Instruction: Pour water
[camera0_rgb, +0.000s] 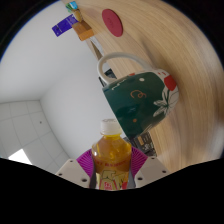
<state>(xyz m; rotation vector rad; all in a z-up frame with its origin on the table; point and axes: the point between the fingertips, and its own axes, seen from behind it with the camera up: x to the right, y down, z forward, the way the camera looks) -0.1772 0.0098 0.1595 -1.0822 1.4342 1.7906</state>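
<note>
Plainly tilted, the gripper (111, 168) looks along its two fingers at a scene that sits skewed, the light wooden table (150, 40) sweeping from twelve o'clock round to four o'clock while a pale tiled floor (25, 125) fills the eight and nine o'clock side; the fingers (88, 157) show only as small magenta-padded tips at either flank of a bottle; no hand or sleeve of the person shows.

Between the fingers stands a small clear bottle (110, 152) of amber drink with an orange cap (108, 126), its label partly hidden low down; the pads lie close against its sides at nine and three o'clock, so the fingers appear closed on the bottle and gripping it, the cap pointing toward twelve o'clock.

Just beyond the cap, toward one o'clock, is a dark green mug (135, 95) with a floral pattern and a white interior, its handle at about ten o'clock of its body; the mug rests near the table's edge, its rim turned toward twelve o'clock; the bottle's cap is just beside the mug's lower wall, whether touching cannot be told.

Farther off, at twelve o'clock, lies a red round object (112, 20) on the table; at eleven o'clock a cluster of small coloured blocks (75, 22), blue, purple and orange, sits near the table's edge.
</note>
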